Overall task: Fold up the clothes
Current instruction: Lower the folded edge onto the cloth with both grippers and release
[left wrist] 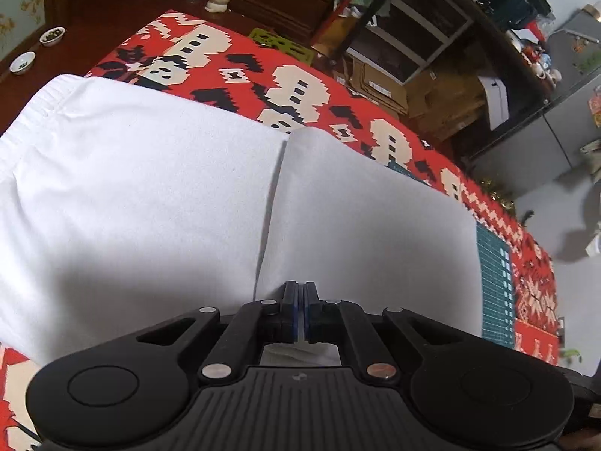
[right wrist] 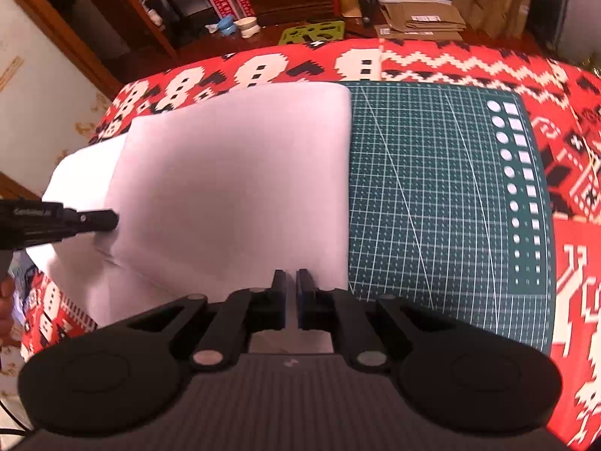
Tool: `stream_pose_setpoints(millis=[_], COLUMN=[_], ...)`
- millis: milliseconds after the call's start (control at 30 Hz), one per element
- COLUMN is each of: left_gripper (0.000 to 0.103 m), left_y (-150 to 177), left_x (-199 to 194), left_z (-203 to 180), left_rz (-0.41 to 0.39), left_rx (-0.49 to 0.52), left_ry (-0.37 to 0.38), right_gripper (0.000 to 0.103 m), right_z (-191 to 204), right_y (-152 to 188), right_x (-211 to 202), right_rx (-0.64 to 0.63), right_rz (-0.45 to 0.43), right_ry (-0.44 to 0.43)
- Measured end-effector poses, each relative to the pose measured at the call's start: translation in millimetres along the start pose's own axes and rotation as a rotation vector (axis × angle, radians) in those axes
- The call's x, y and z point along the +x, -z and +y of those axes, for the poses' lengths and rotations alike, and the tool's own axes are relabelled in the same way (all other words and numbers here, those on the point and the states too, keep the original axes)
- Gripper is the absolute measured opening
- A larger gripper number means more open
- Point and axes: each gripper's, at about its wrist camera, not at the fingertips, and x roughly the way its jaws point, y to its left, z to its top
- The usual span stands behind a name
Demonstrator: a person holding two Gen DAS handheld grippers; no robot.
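Bowls (left wrist: 52, 35) on the floor held dark bits. White garment (right wrist: 233, 188) lay folded on the patterned cloth (right wrist: 469, 60), overlapping the green mat (right wrist: 432, 188). Left gripper (left wrist: 300, 289) and right gripper (right wrist: 291, 278) each pinched its near edge.

Both wrist views steep, close; share white garment (left wrist: 150, 188) (right wrist: 233, 173).

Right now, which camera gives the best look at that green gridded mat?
The right wrist view: the green cutting mat shows almost whole, grid and shapes clear, beside the white garment. The left wrist view shows only a narrow strip.
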Motion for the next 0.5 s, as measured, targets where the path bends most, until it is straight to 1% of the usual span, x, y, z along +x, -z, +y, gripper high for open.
stream_pose_setpoints(millis=[33,67,100,167,233,333,400,500], left_gripper=[0.008,0.014,0.025,0.035,0.035,0.035,0.030,0.029], left_y=[-2,-6,-10,-18,-27,-38,-43,-51], left_x=[-3,-5,-7,-10,-8,7,19,34], left_z=[0,0,2,4,11,21,26,34], left_rz=[0.001,-0.001,-0.007,-0.018,-0.013,0.029,0.063,0.097], left_rx=[0.011,0.025,0.042,0.076,0.088,0.072,0.057,0.031], left_ry=[0.009,0.016,0.020,0.029,0.050,0.093,0.124,0.176], right_gripper=[0.005,0.007,0.013,0.013,0.013,0.013,0.013,0.013], right_z=[1,3,6,12,19,32,41,54], right_y=[0,0,0,1,3,8,11,13], right_x=[-1,-3,-5,-7,-10,-12,-14,-16], right_rx=[0.010,0.020,0.030,0.042,0.067,0.108,0.119,0.144], right_rz=[-0.003,-0.013,-0.022,-0.035,-0.039,-0.029,-0.027,-0.033], right_ry=[0.005,0.011,0.017,0.040,0.064,0.083,0.097,0.109])
